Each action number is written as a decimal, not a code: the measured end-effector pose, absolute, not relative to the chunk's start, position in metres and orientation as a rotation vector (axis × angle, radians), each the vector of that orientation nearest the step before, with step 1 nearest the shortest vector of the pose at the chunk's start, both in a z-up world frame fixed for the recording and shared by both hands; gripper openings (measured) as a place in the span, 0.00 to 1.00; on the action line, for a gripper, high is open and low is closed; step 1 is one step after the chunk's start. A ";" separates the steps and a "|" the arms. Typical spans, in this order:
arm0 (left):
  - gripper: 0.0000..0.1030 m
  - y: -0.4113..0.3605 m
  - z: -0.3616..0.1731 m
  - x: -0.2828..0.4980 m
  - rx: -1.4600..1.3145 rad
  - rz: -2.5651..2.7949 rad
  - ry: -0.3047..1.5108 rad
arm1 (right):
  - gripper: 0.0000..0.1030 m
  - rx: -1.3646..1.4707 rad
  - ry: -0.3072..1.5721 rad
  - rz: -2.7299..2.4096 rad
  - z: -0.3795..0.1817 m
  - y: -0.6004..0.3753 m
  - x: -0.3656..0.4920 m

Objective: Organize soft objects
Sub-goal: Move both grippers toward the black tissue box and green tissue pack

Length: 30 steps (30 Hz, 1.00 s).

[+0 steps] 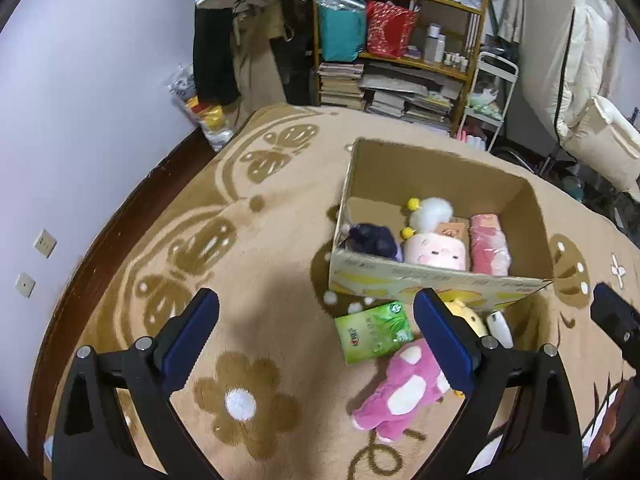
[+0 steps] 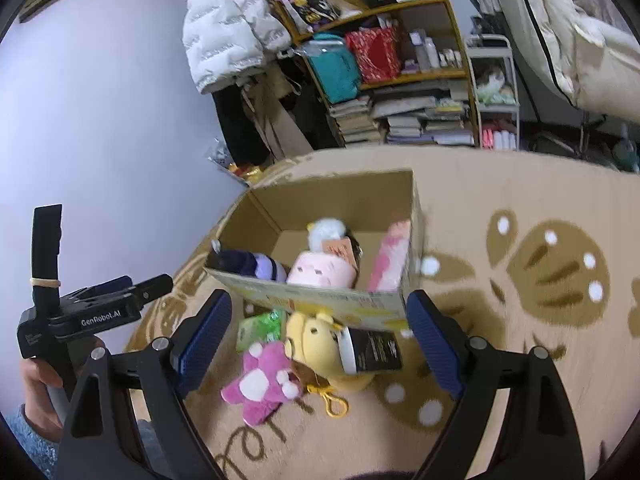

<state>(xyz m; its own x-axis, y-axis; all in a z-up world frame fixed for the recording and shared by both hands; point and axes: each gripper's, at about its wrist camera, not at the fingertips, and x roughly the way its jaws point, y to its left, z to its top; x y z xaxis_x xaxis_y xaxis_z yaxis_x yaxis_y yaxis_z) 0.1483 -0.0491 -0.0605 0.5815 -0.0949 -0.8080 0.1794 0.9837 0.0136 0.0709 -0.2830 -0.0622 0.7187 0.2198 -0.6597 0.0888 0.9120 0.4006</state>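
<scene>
A beige blanket (image 1: 280,248) with brown flower and butterfly patterns covers the surface on which everything lies. Beyond its far edge stands a wooden bookshelf (image 1: 400,40) stacked with books, bags and bottles, with a white puffer jacket (image 2: 228,36) hanging to its left.

On the blanket sits an open cardboard box (image 1: 440,184), its printed yellow front wall facing the cameras. Inside it, from left to right, lie a dark purple plush (image 1: 374,240), a pink-faced plush doll (image 1: 436,252) with a white pompom and yellow bobbles, and a pink wrapped soft pack (image 1: 490,248) against the right wall.

Just in front of the box, a cluster of things lies on the blanket: a yellow plush (image 2: 320,344) touching the box front, with a yellow clip at its lower end; a pink and white plush (image 2: 262,384) beside it, nearer the cameras; a green tissue pack (image 1: 374,332) to the left, close to the box; and a black tube with a white cap (image 2: 372,350) resting across the yellow plush.

The left gripper (image 1: 316,338) hovers over the blanket to the left of the cluster, its jaws spread wide and holding nothing. The right gripper (image 2: 318,346) hangs above the cluster, its jaws also wide apart and empty, with the yellow plush and the tube seen between its blue pads (image 2: 434,344).
</scene>
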 end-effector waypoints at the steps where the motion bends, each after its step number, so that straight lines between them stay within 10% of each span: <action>1: 0.95 -0.048 -0.064 0.149 0.092 -0.161 0.947 | 0.91 0.432 0.776 0.073 -0.066 -0.283 0.069; 30: 0.95 -0.073 -0.165 0.184 0.077 -0.211 1.178 | 0.90 0.429 0.938 0.045 -0.168 -0.285 0.096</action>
